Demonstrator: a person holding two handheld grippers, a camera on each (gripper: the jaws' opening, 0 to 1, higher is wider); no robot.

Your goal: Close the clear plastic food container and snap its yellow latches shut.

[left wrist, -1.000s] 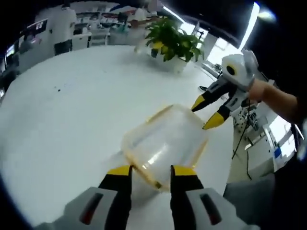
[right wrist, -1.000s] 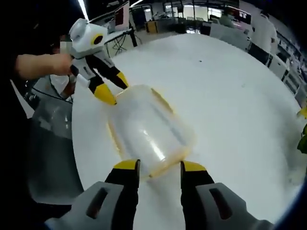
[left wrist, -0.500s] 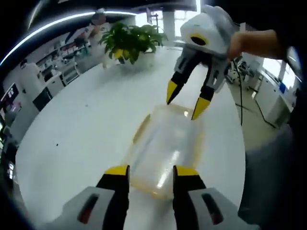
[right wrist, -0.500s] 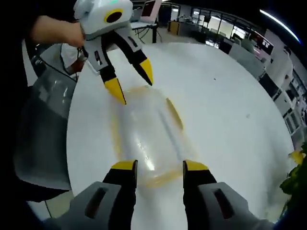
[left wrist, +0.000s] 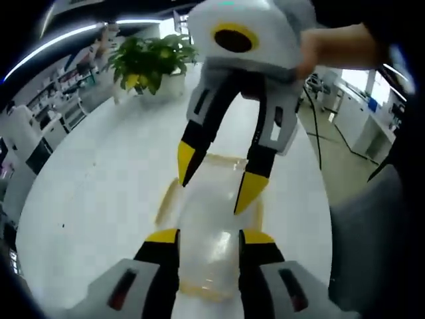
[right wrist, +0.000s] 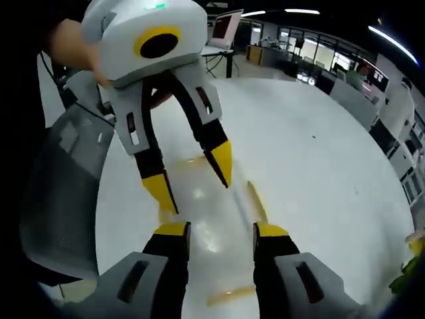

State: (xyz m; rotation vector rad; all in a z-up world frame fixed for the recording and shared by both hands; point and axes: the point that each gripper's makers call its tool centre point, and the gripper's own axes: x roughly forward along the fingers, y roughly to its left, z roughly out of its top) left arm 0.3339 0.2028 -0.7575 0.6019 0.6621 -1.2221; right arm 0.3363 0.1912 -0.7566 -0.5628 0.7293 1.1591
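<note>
The clear container (left wrist: 212, 232) is hard to read in both views: its see-through body nearly melts into the white table (left wrist: 86, 199), and mostly its yellow edges (left wrist: 165, 203) give away the outline. In the left gripper view its near end is cut off behind the left gripper (left wrist: 208, 240), whose yellow-tipped jaws stand apart at the bottom of the frame on either side of that end; whether they touch the plastic cannot be told. The far end is partly covered by the right gripper (left wrist: 216, 178), which comes down from the top centre with its jaws spread over the lid, held by a hand (left wrist: 335, 46) at the upper right. In the right gripper view the container (right wrist: 209, 226) is fainter still, marked by a yellow strip (right wrist: 257, 201) right of centre and another (right wrist: 229, 296) near the bottom; the right gripper (right wrist: 216, 234) has its jaws apart at the bottom, and the left gripper (right wrist: 192, 178) hangs from the upper left, jaws spread, blocking the far end. Whether the latches are snapped cannot be made out. A potted plant (left wrist: 149, 60) stands at the upper left of the left gripper view, and a grey chair back (right wrist: 56, 199) fills the left edge of the right gripper view. The container's long axis runs from the bottom centre up the frame in both views, straight between the two grippers.
</note>
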